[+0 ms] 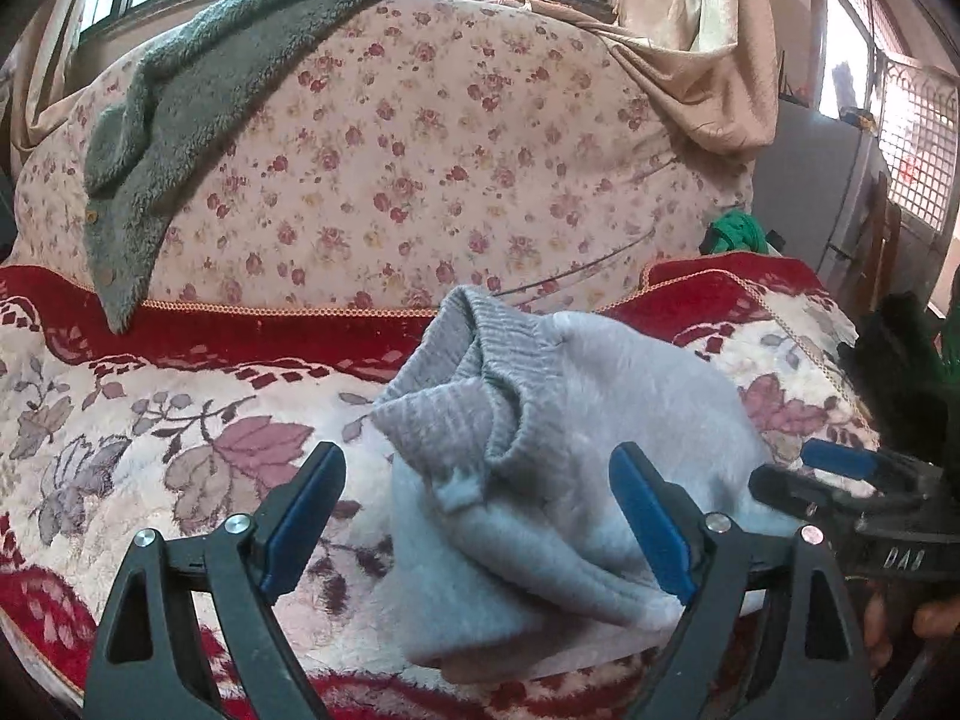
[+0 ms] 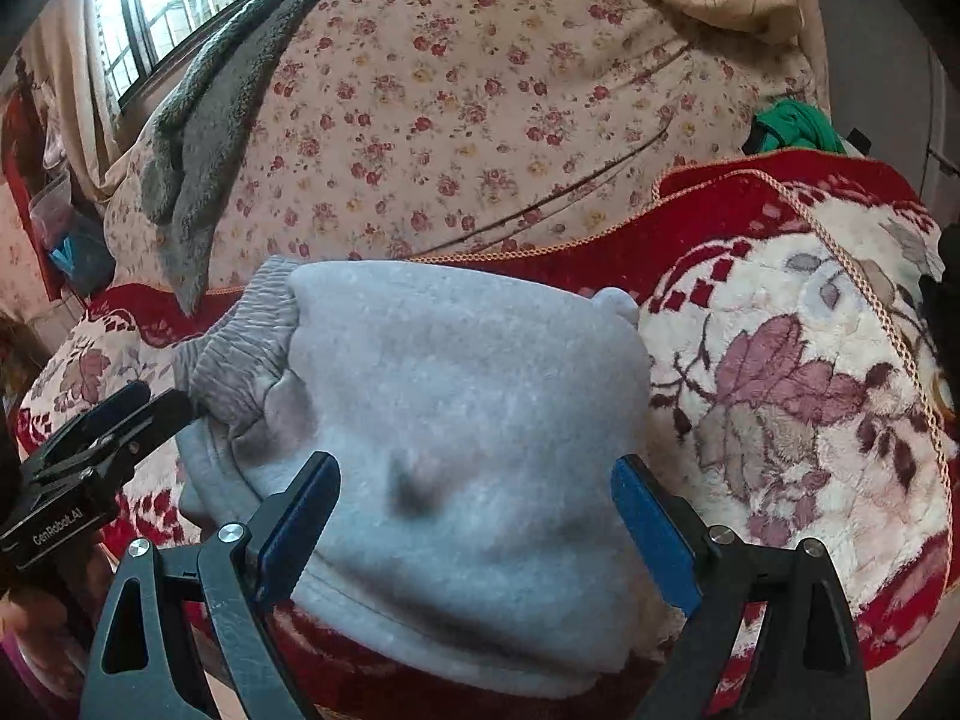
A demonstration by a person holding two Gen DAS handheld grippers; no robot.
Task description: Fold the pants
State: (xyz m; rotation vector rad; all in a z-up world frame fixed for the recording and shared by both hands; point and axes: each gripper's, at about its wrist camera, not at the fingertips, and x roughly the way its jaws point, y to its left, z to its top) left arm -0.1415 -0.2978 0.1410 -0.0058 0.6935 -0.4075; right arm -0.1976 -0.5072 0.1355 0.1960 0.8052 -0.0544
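The folded grey pants (image 2: 456,420) lie crosswise on the blanket (image 2: 780,372), waistband leftward, both the left tool (image 1: 477,516) and right tool (image 2: 477,516) gaping empty.

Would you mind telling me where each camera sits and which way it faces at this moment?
Left wrist: on the left gripper, looking down along its open fingers at the folded grey pants; the right gripper enters at right, fingertips of a hand below it.
Right wrist: on the right gripper, open, angled down over the pants; the left gripper enters at left.
Shared: pants, red floral blanket, flowered cover, grey fleece.
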